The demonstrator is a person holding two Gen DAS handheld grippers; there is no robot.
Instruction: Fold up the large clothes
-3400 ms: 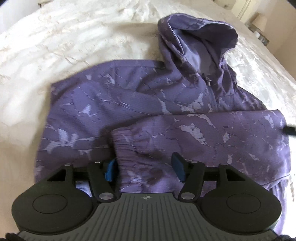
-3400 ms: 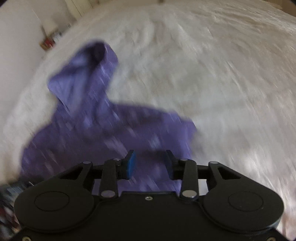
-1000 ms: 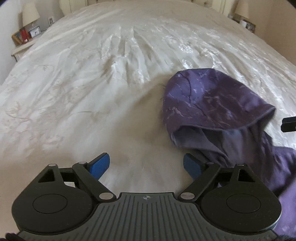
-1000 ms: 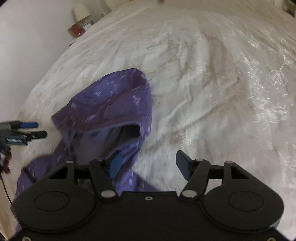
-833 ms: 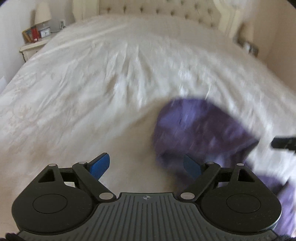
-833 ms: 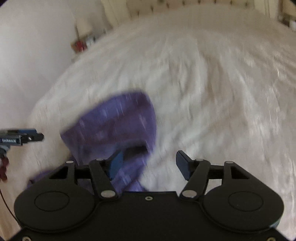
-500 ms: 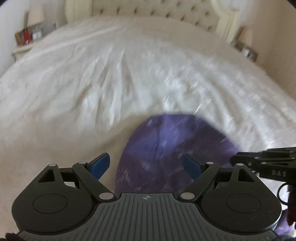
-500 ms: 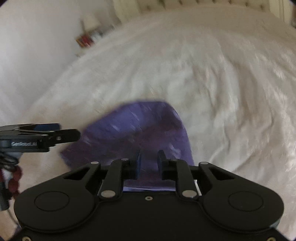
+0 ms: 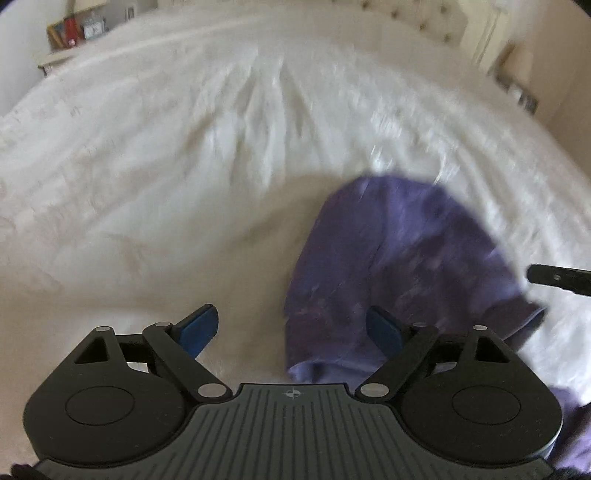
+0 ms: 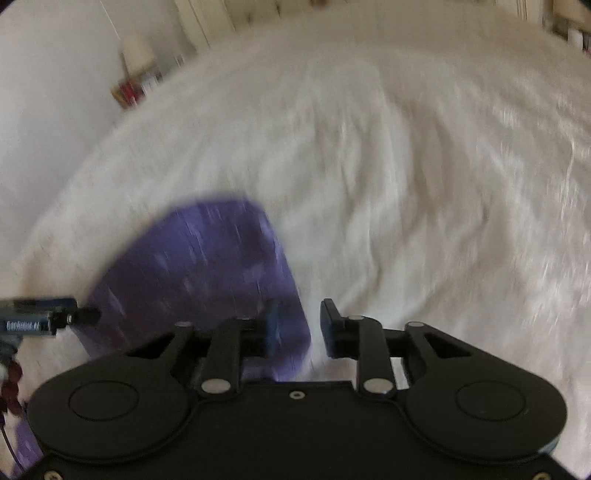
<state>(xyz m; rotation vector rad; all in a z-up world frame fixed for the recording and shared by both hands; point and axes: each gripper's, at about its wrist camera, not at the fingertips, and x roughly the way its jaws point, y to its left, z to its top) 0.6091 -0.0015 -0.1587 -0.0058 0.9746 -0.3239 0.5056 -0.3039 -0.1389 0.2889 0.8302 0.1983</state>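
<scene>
A purple patterned hoodie lies on a white bed. In the left wrist view its hood [image 9: 406, 266] spreads ahead and right of my left gripper [image 9: 291, 328], which is open with the hood's left edge between its blue pads. In the right wrist view the hood [image 10: 195, 277] lies left of centre. My right gripper [image 10: 295, 328] is open with a narrow gap, the hood's right edge lying at its left pad. Both views are motion blurred.
The white bedspread [image 9: 184, 147] fills most of both views. A tufted headboard [image 9: 406, 14] and a nightstand with small items [image 9: 74, 33] stand at the far end. The other gripper's tip shows at the edge of each view [image 10: 40, 319].
Both grippers swung from the hoodie's body to its hood. The right gripper shut on the hood half a second ago and has now opened again. The left stays open.
</scene>
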